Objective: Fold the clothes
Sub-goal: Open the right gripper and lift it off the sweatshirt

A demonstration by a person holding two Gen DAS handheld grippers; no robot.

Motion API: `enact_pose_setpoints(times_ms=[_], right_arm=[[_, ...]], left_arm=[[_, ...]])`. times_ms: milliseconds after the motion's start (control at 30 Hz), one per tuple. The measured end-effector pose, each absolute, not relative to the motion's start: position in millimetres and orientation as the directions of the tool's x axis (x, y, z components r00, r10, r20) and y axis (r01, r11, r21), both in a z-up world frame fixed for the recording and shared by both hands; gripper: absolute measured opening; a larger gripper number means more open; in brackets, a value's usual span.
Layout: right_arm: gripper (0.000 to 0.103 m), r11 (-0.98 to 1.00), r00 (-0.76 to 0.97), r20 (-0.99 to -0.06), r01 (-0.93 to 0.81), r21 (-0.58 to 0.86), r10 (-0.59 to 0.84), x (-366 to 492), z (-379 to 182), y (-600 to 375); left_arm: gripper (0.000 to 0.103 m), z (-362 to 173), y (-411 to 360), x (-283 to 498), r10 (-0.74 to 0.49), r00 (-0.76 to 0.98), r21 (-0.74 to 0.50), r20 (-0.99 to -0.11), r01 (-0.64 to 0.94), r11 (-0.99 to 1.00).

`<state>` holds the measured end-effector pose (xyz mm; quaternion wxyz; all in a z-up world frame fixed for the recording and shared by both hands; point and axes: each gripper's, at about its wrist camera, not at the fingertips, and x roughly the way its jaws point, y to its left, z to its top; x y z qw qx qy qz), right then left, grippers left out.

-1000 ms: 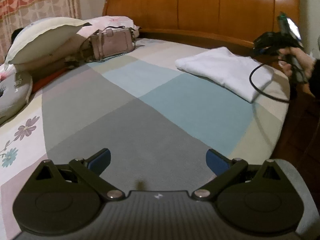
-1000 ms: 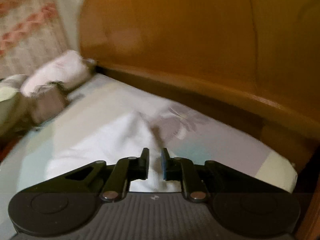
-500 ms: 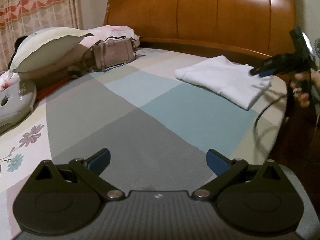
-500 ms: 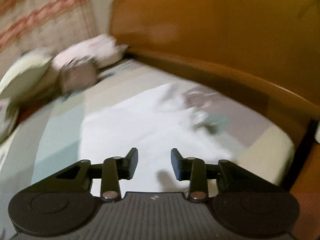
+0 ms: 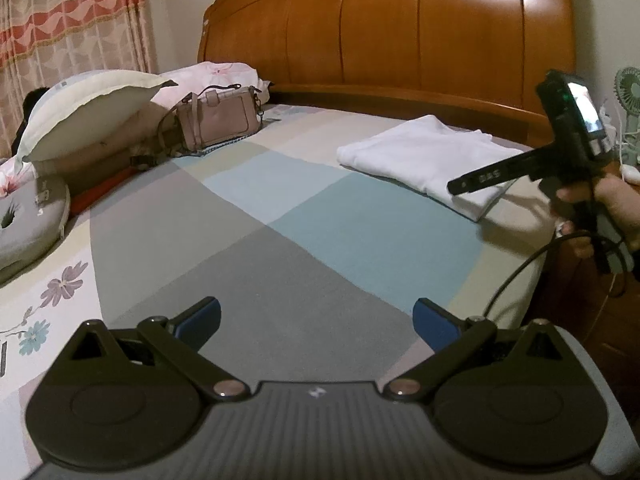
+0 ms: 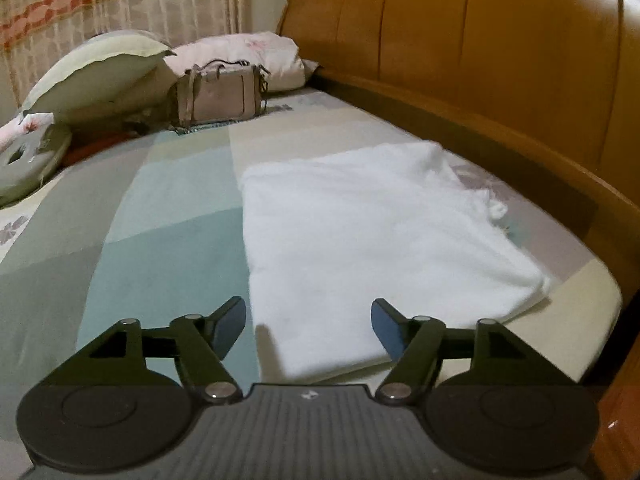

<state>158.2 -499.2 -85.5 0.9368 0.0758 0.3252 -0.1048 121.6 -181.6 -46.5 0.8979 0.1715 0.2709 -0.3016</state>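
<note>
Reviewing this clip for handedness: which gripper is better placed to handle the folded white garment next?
Right. The right gripper hovers at the near edge of the folded white garment, jaws opening, nothing between them. The left gripper is open over bare bedsheet, well away from it.

Bed: patchwork cover of grey, teal and cream blocks, flower prints along its left edge.
Headboard: glossy orange-brown wood in curved panels, across the far end of the bed.
Handbag: dusty pink, upright near the bed's far left corner, just in front of the pillows.
Pillows: cream and pink, piled at the far left corner.
Curtain: red wave bands, behind the pillows.
Fan: small, green, beyond the bed's right edge.
</note>
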Motion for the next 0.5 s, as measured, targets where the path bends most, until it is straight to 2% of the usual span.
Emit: enact_pose_setpoints(times_ms=[133,367,500], right_arm=[[0.083,0.969,0.751,-0.644,0.239,0.059,-0.146,159,-90,-491],[0.091,0.966,0.827,-0.533,0.252,0.064,-0.18,185,-65,-509],[0.094,0.957,0.828,-0.524,0.279,0.075,-0.2,223,-63,-534]], left_arm=[[0.102,-47,-176,123,-0.444,0.669,0.134,-0.596,0.628,0.766],[0.102,-47,-172,126,-0.453,0.667,0.109,-0.592,0.623,0.774],[0.102,-47,-168,130,-0.451,0.665,0.11,-0.595,0.624,0.774]])
